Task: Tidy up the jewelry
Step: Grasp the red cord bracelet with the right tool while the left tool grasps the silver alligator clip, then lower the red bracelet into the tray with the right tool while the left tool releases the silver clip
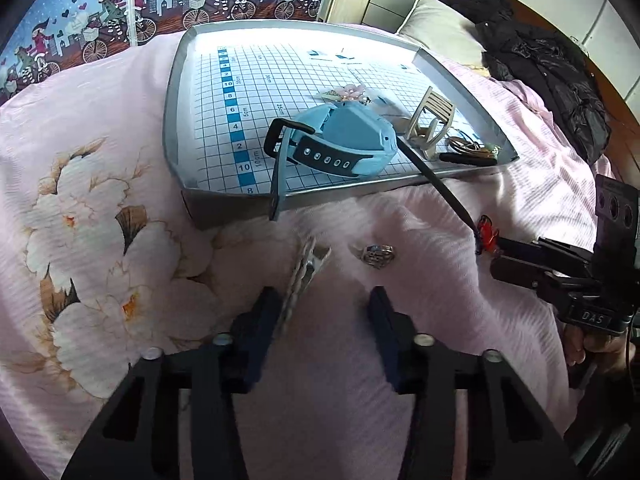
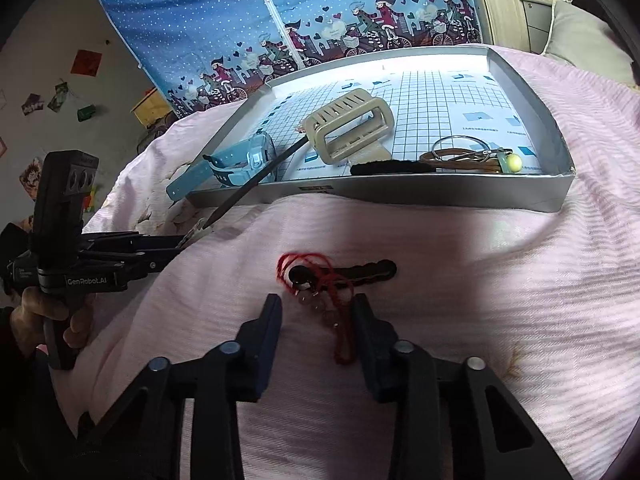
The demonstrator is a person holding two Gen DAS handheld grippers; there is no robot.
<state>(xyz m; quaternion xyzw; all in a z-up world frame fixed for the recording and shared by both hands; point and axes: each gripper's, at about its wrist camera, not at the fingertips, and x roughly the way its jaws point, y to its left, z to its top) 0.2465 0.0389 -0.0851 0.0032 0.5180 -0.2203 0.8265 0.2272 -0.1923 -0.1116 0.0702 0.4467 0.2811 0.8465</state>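
Red cord bracelet (image 2: 320, 292) lies on the pink bedspread (image 2: 460, 264) between our right gripper (image 2: 318, 306)'s open, empty fingers, a black hair clip (image 2: 360, 270) touching it just beyond. We should close low on the beads, not the loose loop, then lift toward the grey tray (image 2: 440, 196). Our left gripper (image 1: 326, 300), also open and empty, brackets a silver clip (image 1: 302, 276) near a ring (image 1: 376, 256).

hair clip (image 1: 300, 276) blurred, partly behind left tool (image 1: 320, 312), tray print unreadable
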